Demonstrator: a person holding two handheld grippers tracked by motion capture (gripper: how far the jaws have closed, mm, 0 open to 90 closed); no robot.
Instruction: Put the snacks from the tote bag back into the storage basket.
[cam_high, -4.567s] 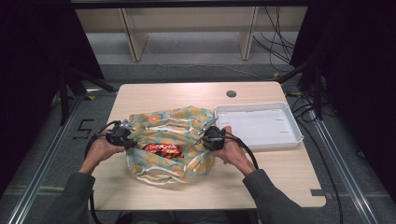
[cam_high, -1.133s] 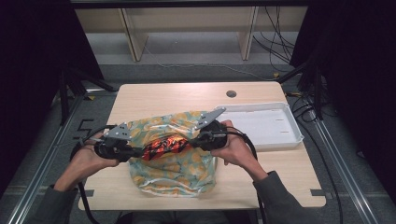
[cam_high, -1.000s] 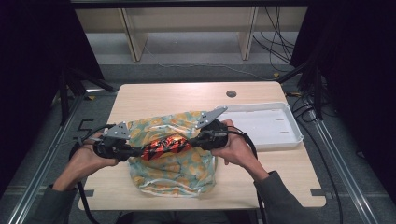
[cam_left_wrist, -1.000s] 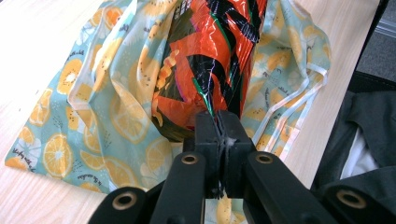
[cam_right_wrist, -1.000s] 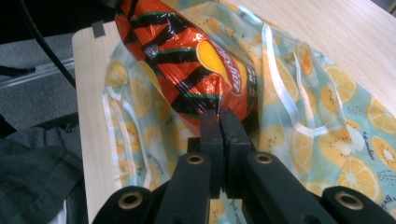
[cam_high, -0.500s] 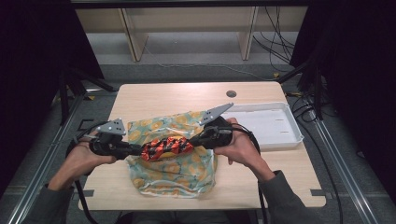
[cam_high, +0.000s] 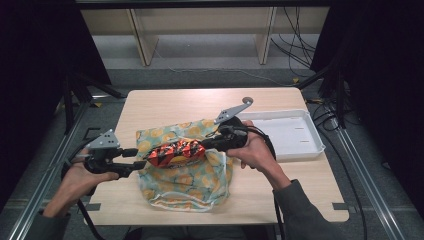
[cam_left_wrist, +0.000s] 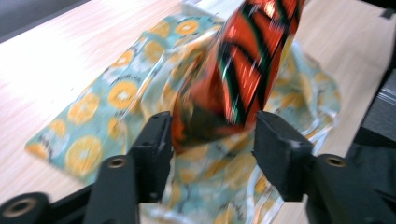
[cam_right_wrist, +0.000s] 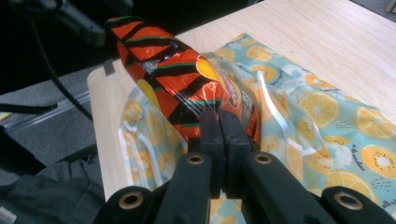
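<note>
Nearest the person, the left gripper has just let go: its black jaws have been opening and now stand spread on either side of the near end of the shiny orange-and-black striped snack packet, with the pads clear of the foil in the left gripper view. Half a second ago that gripper was clamped on this same end, so the two-handed hold has turned into a one-handed one. A little farther across, the right gripper is pressed tight on the packet's other end, pinching the crimped foil seam between its jaws, and it now carries the whole packet in the air, roughly level, above the translucent plastic bag printed with orange slices. That bag lies slumped on the pale wooden table, its mouth toward the person. Beyond the right hand sits the shallow white rectangular tray, bare. My read: the packet is out of the bag, the left side's job is done, and the right gripper alone must deliver it, probably to the tray; a one-end pinch may let it droop.
</note>
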